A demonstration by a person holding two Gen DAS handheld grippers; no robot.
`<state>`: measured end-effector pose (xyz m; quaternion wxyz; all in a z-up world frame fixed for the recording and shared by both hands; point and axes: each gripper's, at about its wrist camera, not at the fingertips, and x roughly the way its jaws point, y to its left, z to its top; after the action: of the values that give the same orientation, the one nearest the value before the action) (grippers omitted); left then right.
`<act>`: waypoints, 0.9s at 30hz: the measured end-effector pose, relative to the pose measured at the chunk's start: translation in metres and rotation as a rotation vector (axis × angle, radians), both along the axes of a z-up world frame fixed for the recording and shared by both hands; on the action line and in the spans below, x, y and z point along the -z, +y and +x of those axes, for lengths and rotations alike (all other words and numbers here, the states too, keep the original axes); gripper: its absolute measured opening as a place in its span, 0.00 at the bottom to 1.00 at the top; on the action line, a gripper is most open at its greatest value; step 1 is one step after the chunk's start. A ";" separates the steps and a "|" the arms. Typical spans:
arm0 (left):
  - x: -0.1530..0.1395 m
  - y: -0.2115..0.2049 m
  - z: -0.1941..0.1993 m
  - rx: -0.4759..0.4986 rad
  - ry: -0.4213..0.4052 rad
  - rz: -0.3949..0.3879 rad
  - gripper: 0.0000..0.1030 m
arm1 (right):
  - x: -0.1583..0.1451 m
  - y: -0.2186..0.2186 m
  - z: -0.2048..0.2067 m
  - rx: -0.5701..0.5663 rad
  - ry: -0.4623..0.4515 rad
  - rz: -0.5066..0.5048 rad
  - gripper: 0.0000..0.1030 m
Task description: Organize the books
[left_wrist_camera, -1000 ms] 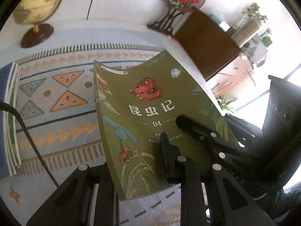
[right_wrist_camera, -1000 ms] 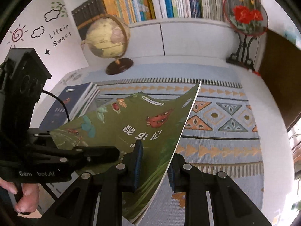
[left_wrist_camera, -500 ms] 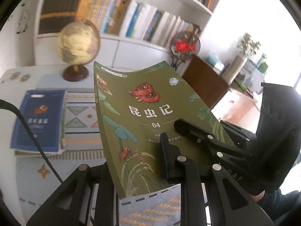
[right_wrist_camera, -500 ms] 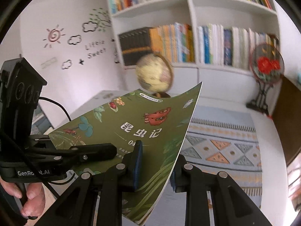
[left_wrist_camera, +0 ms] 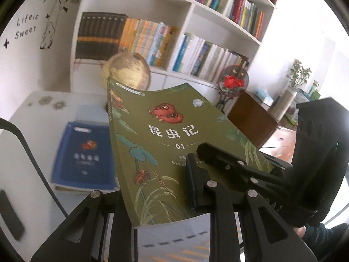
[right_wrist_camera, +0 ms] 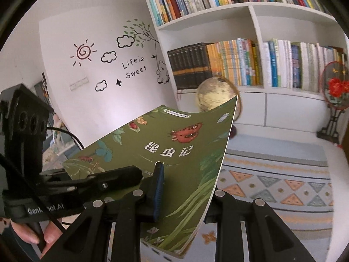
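Green book (left_wrist_camera: 165,144) is up in the air, cover up, tilted, in front of the bookshelf (left_wrist_camera: 196,21) and globe (left_wrist_camera: 128,72). Left hand-held gripper (left_wrist_camera: 157,187) is clamped on its near edge; right hand-held gripper (right_wrist_camera: 183,185) is clamped on its right edge. Blue book (left_wrist_camera: 85,155) lies flat on the table (left_wrist_camera: 26,152) below, left of the green one.

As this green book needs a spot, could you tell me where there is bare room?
The patterned mat lies bare between the green book and the fan stand; the white tabletop left of the blue book is free. Shelf rows are packed.
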<state>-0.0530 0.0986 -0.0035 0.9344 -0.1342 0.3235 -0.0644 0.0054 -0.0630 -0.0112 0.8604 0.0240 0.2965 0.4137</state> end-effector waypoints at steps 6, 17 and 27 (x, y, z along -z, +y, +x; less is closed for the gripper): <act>0.012 0.074 0.034 0.013 0.026 -0.002 0.20 | 0.010 0.074 0.027 0.008 0.022 -0.003 0.26; 0.073 0.179 0.109 0.063 0.139 -0.063 0.20 | 0.065 0.188 0.097 0.053 0.164 -0.048 0.26; 0.148 0.194 0.119 0.085 0.269 -0.162 0.20 | 0.133 0.208 0.110 0.086 0.320 -0.150 0.26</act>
<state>0.0658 0.2926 -0.1510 0.8653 -0.2025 0.4448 -0.1113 0.1158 0.1454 -0.1444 0.8184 0.0378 0.4585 0.3443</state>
